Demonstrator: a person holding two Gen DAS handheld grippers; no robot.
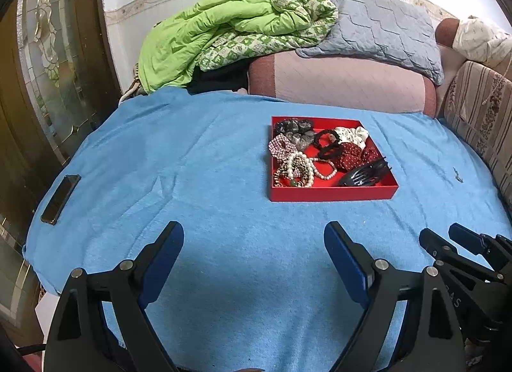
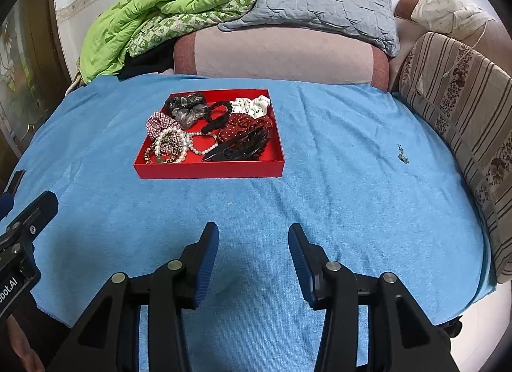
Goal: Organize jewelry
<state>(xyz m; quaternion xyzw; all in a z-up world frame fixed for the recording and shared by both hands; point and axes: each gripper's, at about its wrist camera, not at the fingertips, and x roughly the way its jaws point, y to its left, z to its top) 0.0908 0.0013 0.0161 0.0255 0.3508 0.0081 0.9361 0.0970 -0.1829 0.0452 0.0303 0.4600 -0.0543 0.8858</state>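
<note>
Blue-covered surface point(image 2: 320, 180) carrying red tray point(image 2: 211, 171) filled with scrunchies and pearl beads point(image 2: 179, 144), left gripper point(image 1: 253, 244) and right gripper point(image 2: 253, 244) being held spread, empty.

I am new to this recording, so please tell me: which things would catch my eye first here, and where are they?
The red tray stands out on the blue towel, heaped with scrunchies, a pearl bracelet and a black hair claw. Behind it, a bright green quilt lies crumpled by the wall. Both the left gripper and right gripper hover open, empty, nearer the camera.
</note>
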